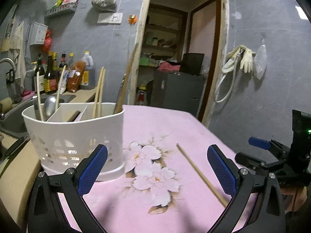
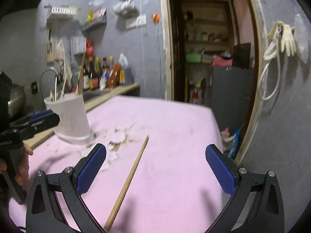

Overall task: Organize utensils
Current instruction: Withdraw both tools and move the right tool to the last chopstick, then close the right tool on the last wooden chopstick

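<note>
One chopstick (image 2: 129, 178) lies loose on the pink tabletop (image 2: 175, 165), between the right tool's (image 2: 155, 167) spread fingers. Grip it near mid-length, probably, then stand it in the white holder (image 1: 77, 136). The left tool (image 1: 157, 169) hovers open, empty.

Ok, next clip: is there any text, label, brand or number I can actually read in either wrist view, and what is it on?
No text reads clearly in either view.
Sauce bottles on the counter: labels too small and blurred.
Red packets on the wall shelf: print unreadable.
White box on the wall: faint marks, illegible.
Left tool's body, seen from the right wrist view: white lettering, blurred and cut off.
White utensil holder and loose chopstick: no markings seen.
</note>
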A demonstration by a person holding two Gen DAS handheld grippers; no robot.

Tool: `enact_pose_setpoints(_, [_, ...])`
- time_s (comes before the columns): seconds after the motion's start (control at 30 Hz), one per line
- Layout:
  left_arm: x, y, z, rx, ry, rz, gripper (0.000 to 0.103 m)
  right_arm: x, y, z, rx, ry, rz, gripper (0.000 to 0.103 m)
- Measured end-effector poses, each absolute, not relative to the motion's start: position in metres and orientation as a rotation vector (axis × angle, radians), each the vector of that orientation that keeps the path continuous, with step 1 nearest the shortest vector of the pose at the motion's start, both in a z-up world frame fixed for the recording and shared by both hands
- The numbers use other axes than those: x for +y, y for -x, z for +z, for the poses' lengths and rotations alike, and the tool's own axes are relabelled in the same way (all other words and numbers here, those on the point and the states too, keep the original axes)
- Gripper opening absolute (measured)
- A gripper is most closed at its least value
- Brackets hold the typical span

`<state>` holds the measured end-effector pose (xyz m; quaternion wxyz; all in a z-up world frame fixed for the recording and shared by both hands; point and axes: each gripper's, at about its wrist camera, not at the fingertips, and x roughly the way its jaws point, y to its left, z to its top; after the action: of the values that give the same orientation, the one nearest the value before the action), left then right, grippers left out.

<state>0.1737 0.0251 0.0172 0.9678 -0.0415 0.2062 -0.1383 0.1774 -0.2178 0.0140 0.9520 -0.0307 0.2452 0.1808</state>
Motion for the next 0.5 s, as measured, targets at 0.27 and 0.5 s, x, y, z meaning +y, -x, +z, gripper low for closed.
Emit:
enact_pose_setpoints(0.27, [0.044, -0.179, 0.010, 0.467, 0.096, -0.217, 0.101, -0.188, -0.217, -0.015, 0.730, 0.112, 0.428, 0.060])
enact_pose_setpoints(0.5, [0.064, -0.174, 0.012, 0.463, 0.113, -0.189, 0.101, -0.169, -0.262, -0.038, 0.904, 0.143, 0.403, 0.035])
